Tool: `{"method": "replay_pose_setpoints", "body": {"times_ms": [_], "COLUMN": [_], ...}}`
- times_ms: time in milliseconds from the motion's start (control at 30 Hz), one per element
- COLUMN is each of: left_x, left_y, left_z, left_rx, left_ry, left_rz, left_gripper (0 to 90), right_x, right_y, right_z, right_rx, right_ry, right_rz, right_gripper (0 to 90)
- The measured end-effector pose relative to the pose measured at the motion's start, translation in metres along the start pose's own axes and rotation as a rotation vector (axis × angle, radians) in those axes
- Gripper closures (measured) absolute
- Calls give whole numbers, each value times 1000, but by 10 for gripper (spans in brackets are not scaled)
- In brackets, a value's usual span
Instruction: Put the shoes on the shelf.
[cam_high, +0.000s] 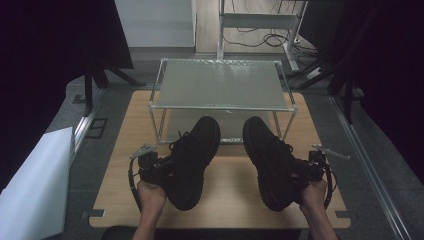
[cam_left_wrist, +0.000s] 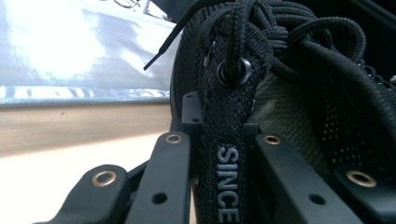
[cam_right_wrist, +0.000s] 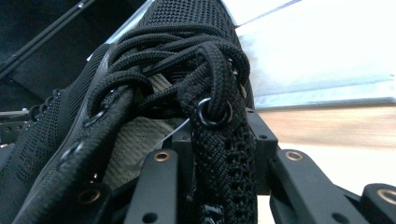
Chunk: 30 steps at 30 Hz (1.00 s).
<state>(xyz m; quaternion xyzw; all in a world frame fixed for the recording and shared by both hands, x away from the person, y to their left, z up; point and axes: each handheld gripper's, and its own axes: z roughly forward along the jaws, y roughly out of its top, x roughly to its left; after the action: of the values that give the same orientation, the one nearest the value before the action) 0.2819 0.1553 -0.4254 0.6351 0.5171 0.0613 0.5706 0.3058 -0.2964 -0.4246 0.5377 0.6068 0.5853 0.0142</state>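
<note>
Two black knit lace-up shoes, laces tied

Both shoes: black knit mesh, matt, rough; braided cord laces; glossy metal eyelets. Tabletop: pale wood, smooth. Rack at far edge: shiny metal frame, dull grey top. Gripper jaws: matt black plastic, brass rivets.

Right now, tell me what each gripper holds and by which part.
Left gripper: left shoe, by its laced collar edge. Right gripper: right shoe, likewise.
</note>
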Motion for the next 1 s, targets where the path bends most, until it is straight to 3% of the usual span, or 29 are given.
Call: {"method": "replay_pose_setpoints", "body": {"times_ms": [367, 533, 1000], "left_x": [-14, -20, -31], "left_y": [15, 26, 56], "left_z": [-3, -2, 8], "left_rx": [-68, -84, -158], "left_ry": [-35, -29, -15], "left_rz": [-39, -46, -82], "left_gripper": [806, 806, 804], "right_x": [22, 31, 59], "right_y": [11, 19, 53], "right_z": [9, 10, 29], "right_rx": [-19, -41, -89], "right_ry": [49, 68, 41], "right_rz": [26, 46, 52], "right_gripper": [710, 711, 711]}}
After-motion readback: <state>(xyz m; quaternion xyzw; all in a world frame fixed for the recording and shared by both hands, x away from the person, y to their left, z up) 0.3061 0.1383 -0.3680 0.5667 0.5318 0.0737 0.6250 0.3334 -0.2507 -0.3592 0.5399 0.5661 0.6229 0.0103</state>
